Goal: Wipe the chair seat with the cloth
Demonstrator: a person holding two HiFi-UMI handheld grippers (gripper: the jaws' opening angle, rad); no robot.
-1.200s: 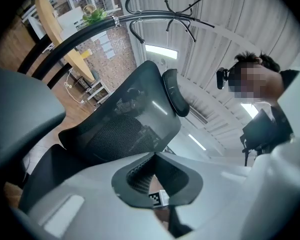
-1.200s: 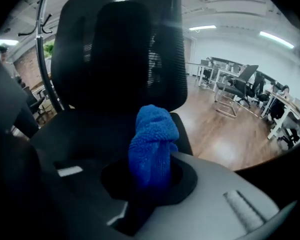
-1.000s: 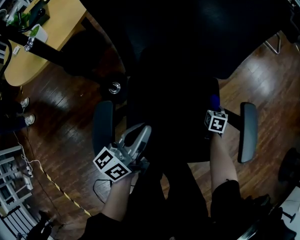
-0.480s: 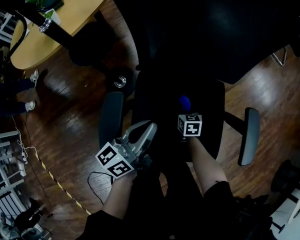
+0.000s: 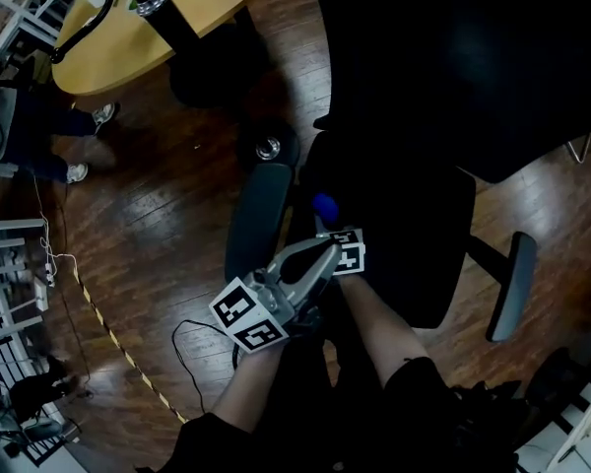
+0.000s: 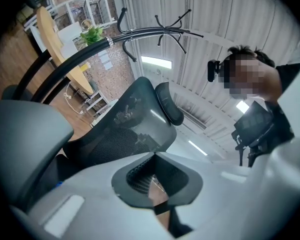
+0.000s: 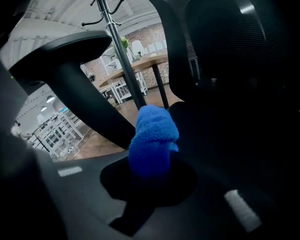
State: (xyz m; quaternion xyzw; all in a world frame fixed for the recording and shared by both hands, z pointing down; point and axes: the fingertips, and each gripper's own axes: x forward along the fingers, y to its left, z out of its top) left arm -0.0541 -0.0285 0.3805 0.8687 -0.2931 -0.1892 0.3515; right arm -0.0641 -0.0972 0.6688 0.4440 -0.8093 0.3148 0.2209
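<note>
The black office chair seat (image 5: 414, 239) lies below me, between its left armrest (image 5: 257, 220) and right armrest (image 5: 513, 286). My right gripper (image 5: 327, 219) is shut on a blue cloth (image 5: 323, 205), which rests on the seat's left side close to the left armrest. In the right gripper view the cloth (image 7: 152, 139) bulges out of the gripper (image 7: 150, 170) against the dark seat (image 7: 235, 134), with the armrest (image 7: 65, 54) to the left. My left gripper (image 5: 323, 254) hovers at the seat's front left with its jaws together and nothing in them; the left gripper (image 6: 155, 185) faces the mesh backrest (image 6: 125, 129).
The tall black backrest (image 5: 473, 67) fills the top right. A round wooden table (image 5: 167, 18) and a black coat-stand pole (image 5: 172, 13) stand at the upper left. A cable (image 5: 189, 335) and striped tape (image 5: 118, 355) lie on the wood floor. A person's feet (image 5: 89, 146) are at far left.
My right gripper has swept the blue cloth leftward across the seat, from near the right armrest to beside the left one. The left gripper stays at the seat's front left.
</note>
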